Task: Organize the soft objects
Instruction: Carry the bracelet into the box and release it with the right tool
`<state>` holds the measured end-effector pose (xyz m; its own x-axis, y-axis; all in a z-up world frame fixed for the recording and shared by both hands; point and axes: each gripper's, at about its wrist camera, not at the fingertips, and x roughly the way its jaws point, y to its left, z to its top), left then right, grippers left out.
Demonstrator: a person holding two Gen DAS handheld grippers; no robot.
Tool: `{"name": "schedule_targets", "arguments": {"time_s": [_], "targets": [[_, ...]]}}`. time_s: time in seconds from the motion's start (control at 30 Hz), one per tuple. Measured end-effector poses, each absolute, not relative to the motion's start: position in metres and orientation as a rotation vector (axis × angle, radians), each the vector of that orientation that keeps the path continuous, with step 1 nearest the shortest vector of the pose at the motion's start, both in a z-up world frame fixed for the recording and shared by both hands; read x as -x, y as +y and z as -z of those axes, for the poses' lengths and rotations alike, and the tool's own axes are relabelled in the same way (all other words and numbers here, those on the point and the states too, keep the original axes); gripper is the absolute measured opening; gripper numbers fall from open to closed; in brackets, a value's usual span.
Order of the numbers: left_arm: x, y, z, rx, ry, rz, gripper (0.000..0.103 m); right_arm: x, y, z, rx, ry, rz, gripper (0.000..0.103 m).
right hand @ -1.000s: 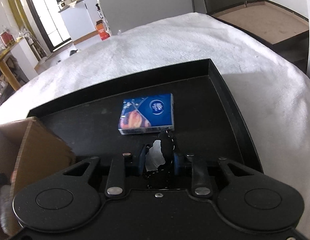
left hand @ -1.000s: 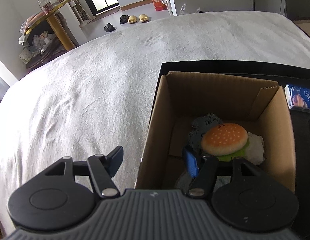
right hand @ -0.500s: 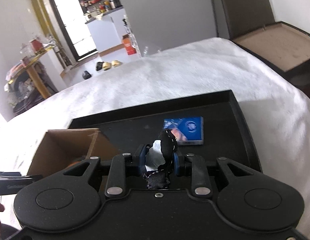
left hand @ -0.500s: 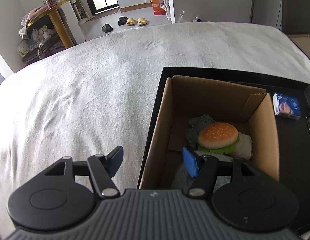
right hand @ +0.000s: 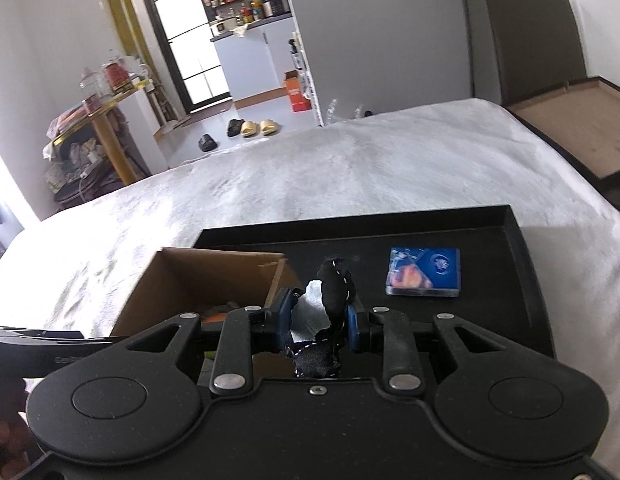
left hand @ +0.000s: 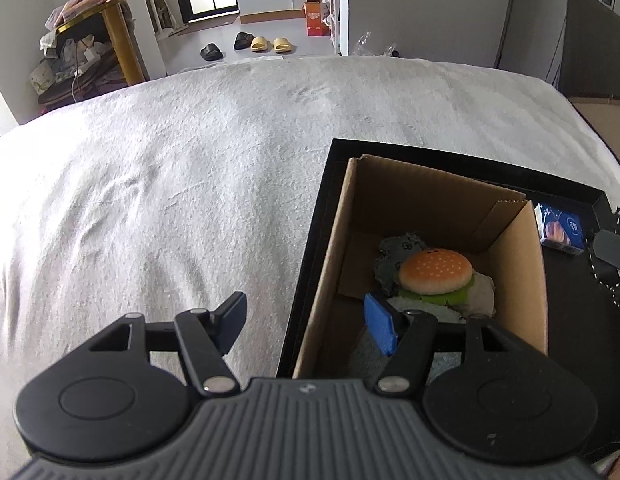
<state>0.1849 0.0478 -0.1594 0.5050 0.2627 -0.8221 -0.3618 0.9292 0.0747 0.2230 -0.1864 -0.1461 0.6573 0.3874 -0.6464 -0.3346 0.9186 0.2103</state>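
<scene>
- Soft black toy (right hand: 335, 292) with white stitches sits pinched in the right tool (right hand: 319, 318), whose two blue pads press in on it from both sides. A bit of white fluff or cloth shows beside it. I think it is held up in the air so it can go into the box next.
- Left tool (left hand: 306, 320) has its jaws apart and holds nothing. It hangs over the near edge of the cardboard box (left hand: 526, 280), one pad over the bed and one over the box, so it seems to wait out of the way.
- Box walls are stiff, brown and flat. Inside lies a squishy burger toy (left hand: 435, 271) with a round orange bun and a green frill, on top of a lumpy grey soft thing (left hand: 390, 256) and something white and fluffy.
- Black tray (right hand: 522, 264) is hard and smooth with a low rim, and it keeps the box in one spot.
- Blue packet (right hand: 424, 271) is flat and shiny and lies alone on the tray, apart from the box.
- White bed cover (left hand: 190, 184) is fuzzy and wrinkled under it all.
</scene>
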Motion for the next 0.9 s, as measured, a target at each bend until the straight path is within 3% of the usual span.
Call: {"name": "schedule_targets", "arguments": {"time_s": [0.43,0.6,0.7,0.9], "targets": [[-0.173,0.066,0.163,0.221,0.937,-0.326,0.059,-0.215,-0.145,0.131,-0.027,0.739,-0.473,0.028],[-0.168,0.069,0.166,0.256,0.925,-0.292,0.041,-0.214,-0.13,0.131,-0.049,0.76,-0.497,0.028],[-0.167,0.07,0.171,0.284,0.933,-0.267,0.02,-0.215,-0.119,0.133,-0.053,0.774,-0.505,0.029],[-0.161,0.077,0.177,0.34,0.928,-0.256,0.012,-0.215,-0.099,0.135,-0.052,0.795,-0.519,0.03]]}}
